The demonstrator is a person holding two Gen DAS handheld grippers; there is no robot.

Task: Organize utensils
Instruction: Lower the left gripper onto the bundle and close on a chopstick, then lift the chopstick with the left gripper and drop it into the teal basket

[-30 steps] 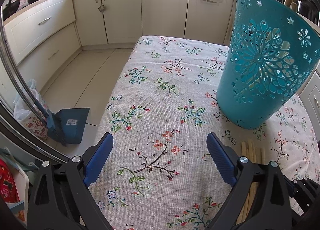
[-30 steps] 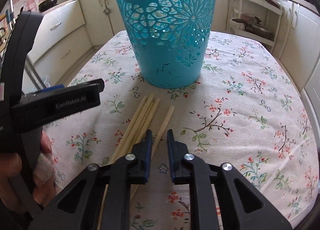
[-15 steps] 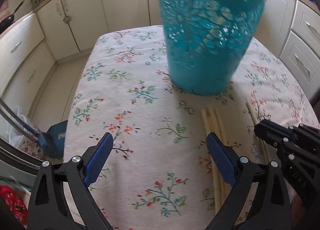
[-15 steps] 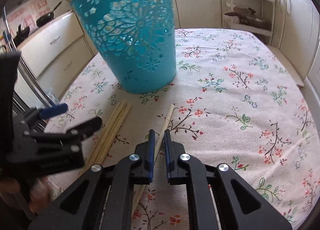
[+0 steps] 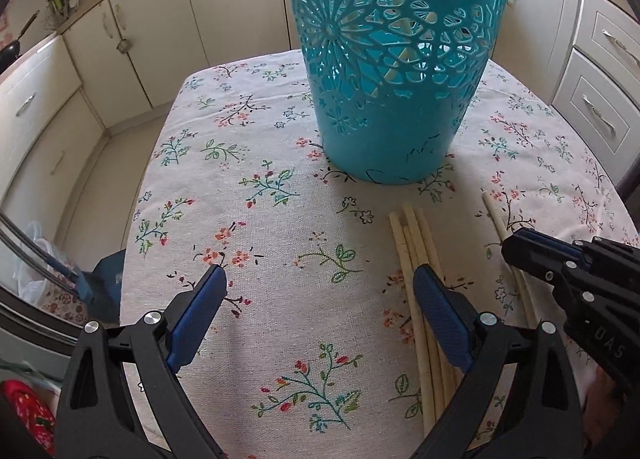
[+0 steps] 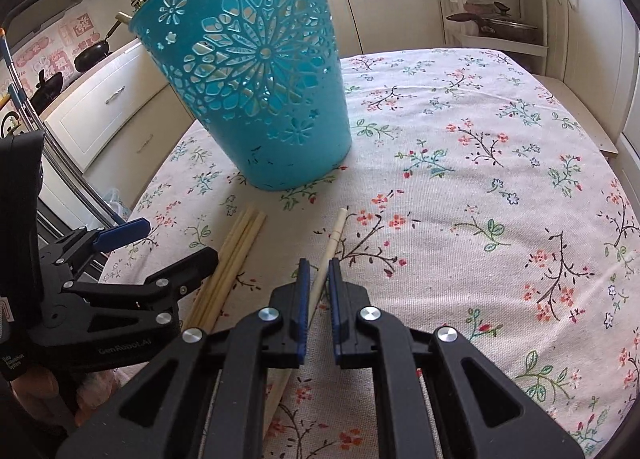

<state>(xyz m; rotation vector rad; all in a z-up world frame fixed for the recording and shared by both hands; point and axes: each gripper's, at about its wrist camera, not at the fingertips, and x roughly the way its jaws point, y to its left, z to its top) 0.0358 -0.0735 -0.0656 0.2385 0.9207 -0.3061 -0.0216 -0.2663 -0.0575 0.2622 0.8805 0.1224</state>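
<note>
right gripper (image 6: 317,275) nearly closed, jaws straddling single pale wooden chopstick (image 6: 331,243) on floral tablecloth (image 6: 480,199); firm grip unclear. stick's long axis points toward perforated teal plastic basket (image 6: 256,91) ahead-left. left gripper (image 5: 320,291) wide, empty, beside chopstick bundle (image 5: 416,243).

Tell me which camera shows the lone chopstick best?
The right wrist view: the lone chopstick runs up between that gripper's fingers, tip clear. In the left wrist view it is mostly hidden behind the right gripper.
</note>
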